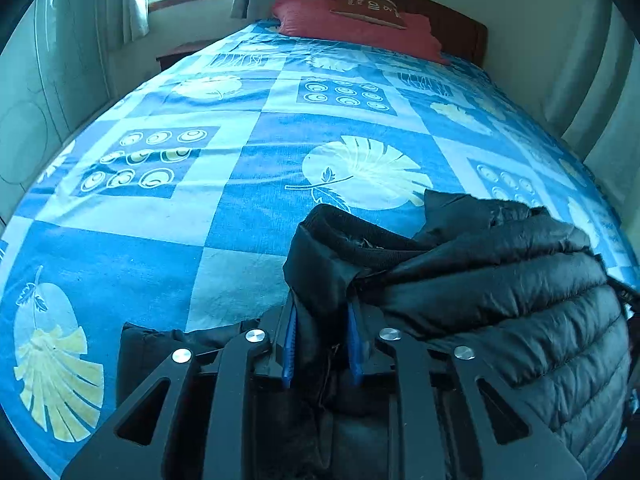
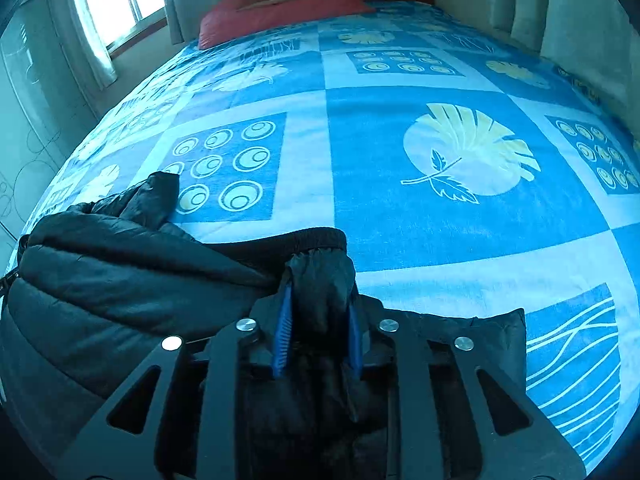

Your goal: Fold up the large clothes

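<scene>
- Nearest, the left gripper (image 1: 322,340) pinches a bunched fold of a black quilted puffer jacket (image 1: 520,300) between its blue pads (image 1: 289,344).
- Likewise, the right gripper (image 2: 318,336) is clamped on a fold of the jacket's ribbed edge.
- Between the two grippers, the jacket lies heaped on the near end of the blue leaf-patterned bedspread (image 1: 240,200).
- Farthest from the jacket, a red pillow (image 1: 352,24) rests against a dark wooden headboard (image 1: 460,20).

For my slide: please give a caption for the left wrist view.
Left gripper clamps black quilted jacket over blue patterned bedspread.
</scene>
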Demonstrator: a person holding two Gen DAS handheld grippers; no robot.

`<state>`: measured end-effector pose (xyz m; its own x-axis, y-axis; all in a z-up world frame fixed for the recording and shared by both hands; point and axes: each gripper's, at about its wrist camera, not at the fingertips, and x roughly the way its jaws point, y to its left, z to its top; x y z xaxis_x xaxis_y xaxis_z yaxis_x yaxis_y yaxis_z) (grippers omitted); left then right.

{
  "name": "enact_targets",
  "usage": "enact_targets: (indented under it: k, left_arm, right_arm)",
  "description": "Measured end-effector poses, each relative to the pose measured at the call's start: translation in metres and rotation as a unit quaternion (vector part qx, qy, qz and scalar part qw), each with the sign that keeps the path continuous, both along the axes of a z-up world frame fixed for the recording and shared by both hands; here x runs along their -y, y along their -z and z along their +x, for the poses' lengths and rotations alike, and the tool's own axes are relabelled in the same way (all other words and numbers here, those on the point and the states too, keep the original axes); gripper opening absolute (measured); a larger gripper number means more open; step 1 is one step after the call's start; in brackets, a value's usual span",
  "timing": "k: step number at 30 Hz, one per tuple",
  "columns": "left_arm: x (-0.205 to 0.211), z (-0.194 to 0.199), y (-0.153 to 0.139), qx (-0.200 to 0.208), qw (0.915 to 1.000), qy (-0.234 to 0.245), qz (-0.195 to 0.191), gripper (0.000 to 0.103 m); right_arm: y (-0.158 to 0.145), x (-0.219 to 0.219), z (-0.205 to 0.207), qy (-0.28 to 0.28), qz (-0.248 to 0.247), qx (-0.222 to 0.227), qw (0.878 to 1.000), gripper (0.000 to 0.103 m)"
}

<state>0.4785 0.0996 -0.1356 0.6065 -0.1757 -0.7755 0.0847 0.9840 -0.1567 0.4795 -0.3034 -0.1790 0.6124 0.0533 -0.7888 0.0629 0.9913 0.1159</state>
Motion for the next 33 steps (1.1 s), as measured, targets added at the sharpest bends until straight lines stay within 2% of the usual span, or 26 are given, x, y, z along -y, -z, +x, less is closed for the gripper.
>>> enact_targets:
  k: [1, 2, 3, 4, 5, 6, 9, 11, 13, 17, 20, 24, 26, 29, 33]
  left_arm:
    - [-0.006, -0.002, -0.004, -0.002, 0.9998, -0.001, -0.018, 0.03]
    - [-0.012, -0.004, -0.008, -0.003, 0.9996, -0.005, -0.029, 0.037]
    - [-0.016, -0.005, -0.011, -0.004, 0.9994, -0.01, -0.034, 0.042]
    - [-0.024, -0.01, -0.017, -0.004, 0.999, -0.017, -0.041, 0.054]
    - [-0.031, -0.015, -0.022, 0.001, 0.9987, -0.023, -0.046, 0.059]
    - [-0.039, -0.02, -0.028, 0.006, 0.9983, -0.029, -0.049, 0.06]
    - [-0.056, -0.036, -0.044, 0.018, 0.9968, -0.059, -0.052, 0.06]
    - [-0.052, -0.047, -0.055, 0.027, 0.9961, -0.057, -0.061, 0.06]
    - [-0.035, -0.056, -0.065, 0.034, 0.9968, -0.041, -0.06, 0.06]
    - [0.04, -0.065, -0.075, 0.044, 0.9957, 0.035, -0.074, 0.06]
    - [0.083, -0.061, -0.066, 0.027, 0.9935, 0.07, -0.086, 0.06]
    - [0.116, -0.046, -0.037, -0.001, 0.9947, 0.066, -0.079, 0.06]
    - [0.117, -0.038, -0.017, -0.024, 0.9956, 0.047, -0.077, 0.06]
    - [0.117, -0.03, 0.001, -0.029, 0.9967, 0.04, -0.064, 0.06]
    - [0.121, -0.034, -0.004, -0.026, 0.9977, 0.047, -0.042, 0.059]
  right_arm:
    - [-0.002, 0.002, -0.001, 0.002, 0.004, -0.001, 1.0, 0.031]
    - [-0.004, 0.004, -0.003, 0.005, 0.005, -0.001, 1.0, 0.034]
    - [-0.009, 0.007, -0.007, 0.013, 0.006, 0.003, 1.0, 0.041]
    - [-0.012, 0.01, -0.01, 0.021, 0.003, 0.006, 1.0, 0.053]
    - [-0.015, 0.013, -0.014, 0.028, 0.004, 0.012, 1.0, 0.057]
    - [-0.019, 0.017, -0.017, 0.033, 0.01, 0.016, 0.999, 0.059]
    - [-0.032, 0.017, -0.032, 0.053, 0.015, 0.023, 0.998, 0.059]
    - [-0.045, 0.002, -0.043, 0.047, 0.011, 0.036, 0.998, 0.056]
    - [-0.057, -0.025, -0.052, 0.022, 0.015, 0.047, 0.999, 0.051]
    - [-0.069, -0.085, -0.056, -0.048, 0.045, 0.056, 0.996, 0.051]
    - [-0.064, -0.13, -0.049, -0.09, 0.045, 0.05, 0.994, 0.051]
    - [-0.04, -0.166, -0.033, -0.107, 0.033, 0.028, 0.993, 0.051]
    - [-0.022, -0.172, -0.026, -0.105, 0.018, 0.007, 0.994, 0.051]
    - [0.004, -0.168, -0.016, -0.092, 0.025, -0.013, 0.995, 0.051]
    - [-0.012, -0.167, -0.026, -0.09, 0.015, -0.003, 0.996, 0.051]
